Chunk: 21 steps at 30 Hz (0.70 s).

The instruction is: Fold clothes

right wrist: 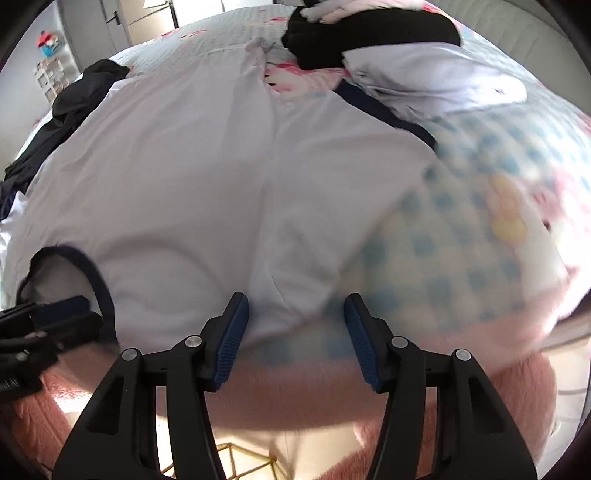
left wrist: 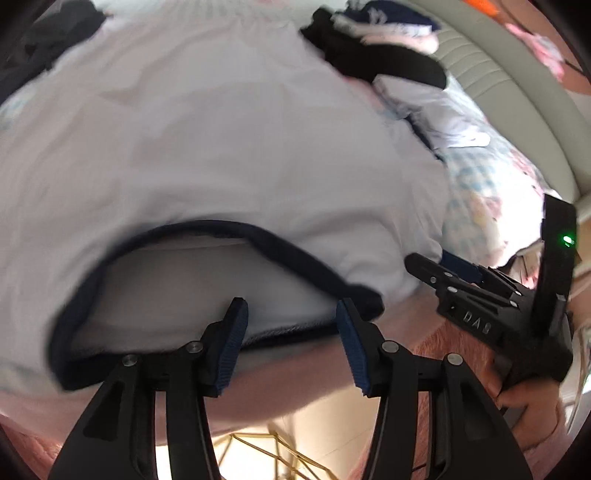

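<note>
White shirt (left wrist: 207, 140), both tongs gaping, empty

A bed (right wrist: 480, 206) with a blue-checked cartoon cover and a fuzzy pink blanket (right wrist: 295, 391) at its edge stands before a padded pale headboard (left wrist: 491, 74), grey cupboard doors (right wrist: 110, 22) and a small white shelf (right wrist: 50, 74) behind.

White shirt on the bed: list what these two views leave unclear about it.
- White shirt: far hem in the left wrist view is motion-blurred.
- Its left side in the right wrist view is cut off by the fisheye edge.
- Navy-trimmed opening: whether it is a neckline or an armhole is uncertain, because of blur.
- Black garment: type unreadable, bunched.
</note>
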Motion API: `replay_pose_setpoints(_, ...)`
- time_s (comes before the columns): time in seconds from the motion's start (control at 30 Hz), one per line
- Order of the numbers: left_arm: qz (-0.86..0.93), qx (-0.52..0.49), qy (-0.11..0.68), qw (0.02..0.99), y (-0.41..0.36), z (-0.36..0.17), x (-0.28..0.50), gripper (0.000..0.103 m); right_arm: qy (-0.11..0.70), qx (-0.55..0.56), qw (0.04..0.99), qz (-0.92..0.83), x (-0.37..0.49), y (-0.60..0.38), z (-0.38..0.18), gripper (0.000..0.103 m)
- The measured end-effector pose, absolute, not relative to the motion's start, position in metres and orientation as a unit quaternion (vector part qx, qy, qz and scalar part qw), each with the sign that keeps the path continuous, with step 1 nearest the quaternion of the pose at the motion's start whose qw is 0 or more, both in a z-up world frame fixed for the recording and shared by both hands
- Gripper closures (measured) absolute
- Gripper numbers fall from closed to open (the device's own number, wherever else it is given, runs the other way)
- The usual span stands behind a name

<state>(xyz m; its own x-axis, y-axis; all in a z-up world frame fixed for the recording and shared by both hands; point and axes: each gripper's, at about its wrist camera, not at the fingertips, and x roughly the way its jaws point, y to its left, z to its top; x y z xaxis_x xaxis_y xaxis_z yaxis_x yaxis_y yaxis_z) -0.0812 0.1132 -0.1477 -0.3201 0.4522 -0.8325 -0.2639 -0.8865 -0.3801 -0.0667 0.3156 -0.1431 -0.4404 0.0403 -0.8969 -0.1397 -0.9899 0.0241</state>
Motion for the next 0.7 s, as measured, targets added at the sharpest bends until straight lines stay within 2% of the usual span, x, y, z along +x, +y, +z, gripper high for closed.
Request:
replay_pose_setpoints(0.17,0.857,-0.469,-0.102,0.187,0.086,-0.127,-0.091,0.051,0.087,-0.471,0.068,0.875,-0.046,0.331,-0.114,0.047)
replay_pose_setpoints(0.27,0.852,-0.482,-0.110,0.174,0.078,-0.137,-0.102,0.051,0.078,-0.465,0.066,0.880,-0.053,0.328,-0.115,0.047)
replay_pose_setpoints(0.4,0.838,-0.512,-0.078,0.171,0.072,-0.150,-0.097,0.051,0.043,-0.520,0.077,0.850,-0.056,0.321,-0.143,0.047)
replay_pose_setpoints(0.57,0.862,-0.465,-0.106,0.174,0.045,-0.132,-0.087,0.051,0.037,-0.480,0.093,0.871,-0.028,0.313,-0.123,0.047)
replay_pose_setpoints(0.7,0.873,-0.450,-0.134,0.132,0.016,-0.133,-0.102,0.051,0.008,-0.436,0.027,0.900,-0.028,0.268,-0.100,0.045)
